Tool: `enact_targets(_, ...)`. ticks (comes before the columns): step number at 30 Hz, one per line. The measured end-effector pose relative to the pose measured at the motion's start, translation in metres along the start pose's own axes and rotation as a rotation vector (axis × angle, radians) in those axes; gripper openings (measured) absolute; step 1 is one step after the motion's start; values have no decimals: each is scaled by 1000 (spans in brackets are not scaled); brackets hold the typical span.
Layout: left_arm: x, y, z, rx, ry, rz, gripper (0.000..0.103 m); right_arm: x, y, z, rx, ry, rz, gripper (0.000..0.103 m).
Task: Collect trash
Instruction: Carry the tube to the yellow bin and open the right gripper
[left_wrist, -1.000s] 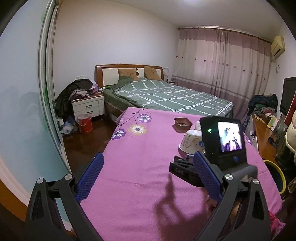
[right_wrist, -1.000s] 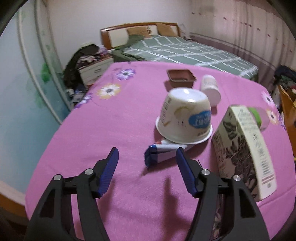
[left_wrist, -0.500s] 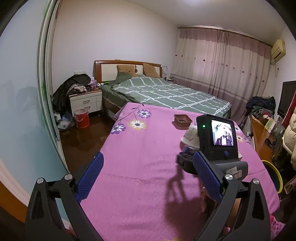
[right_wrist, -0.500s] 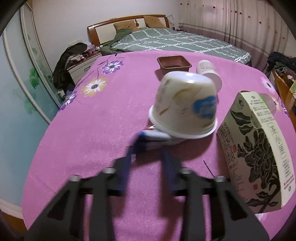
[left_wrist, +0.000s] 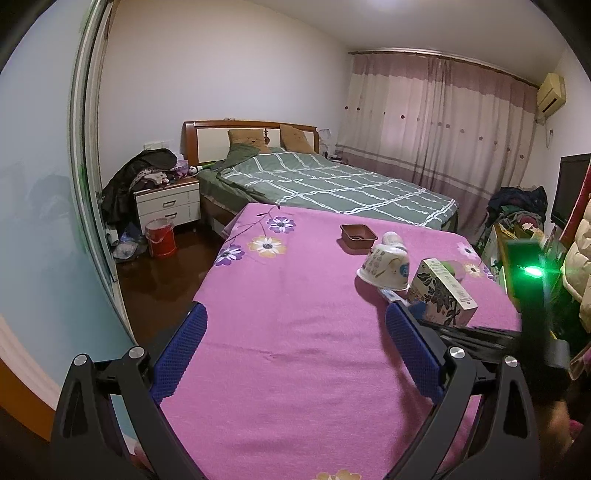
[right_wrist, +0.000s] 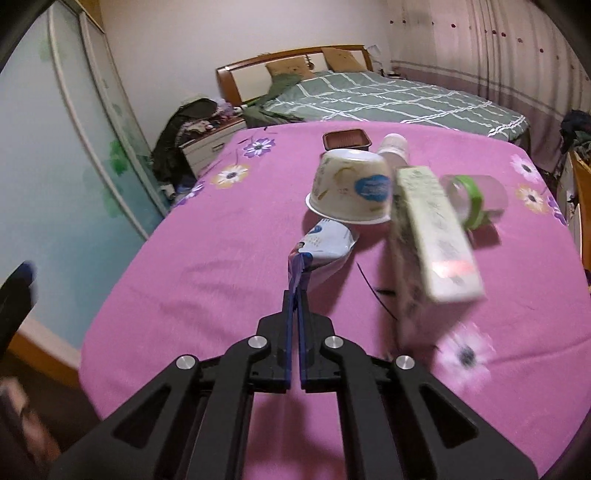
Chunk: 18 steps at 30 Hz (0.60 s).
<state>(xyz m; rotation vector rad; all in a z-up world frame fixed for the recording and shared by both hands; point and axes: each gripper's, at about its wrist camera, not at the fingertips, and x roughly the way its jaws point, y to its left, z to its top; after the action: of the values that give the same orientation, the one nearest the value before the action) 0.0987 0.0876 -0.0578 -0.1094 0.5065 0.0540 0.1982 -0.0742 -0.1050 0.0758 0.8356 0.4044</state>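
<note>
Two hand-held grippers work over the pink tabletop (left_wrist: 288, 332). On the left, the left hand-held gripper (left_wrist: 291, 354) hovers with its blue pads spread wide and nothing between them. Further right, the right hand-held gripper (right_wrist: 297, 295) is pinched tight on the flat end of a squeezed tube (right_wrist: 325, 243), beside an upturned white bowl (right_wrist: 351, 188). Right of these lie a patterned carton (right_wrist: 432, 229) and a clear jar (right_wrist: 476, 199) on its side

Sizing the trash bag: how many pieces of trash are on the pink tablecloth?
6: brown tray farthest, white cup beside it, upturned bowl, clear green-banded cup, floral carton, tube held by the right gripper. Others may be hidden.
</note>
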Motion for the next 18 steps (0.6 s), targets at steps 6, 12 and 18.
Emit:
enact_targets(6, -2, -7, -1, 20, -1, -9, 96, -41, -13, -19, 0, -11, 44, 2)
enact_targets(12, -8, -16, -1, 41, -9, -11, 96, -73, -14, -28, -29, -42, 80, 2)
enact_targets(18, -16, -25, 0, 59, -16, -18, 96, -103, -12, -25, -46, -101, 93, 3)
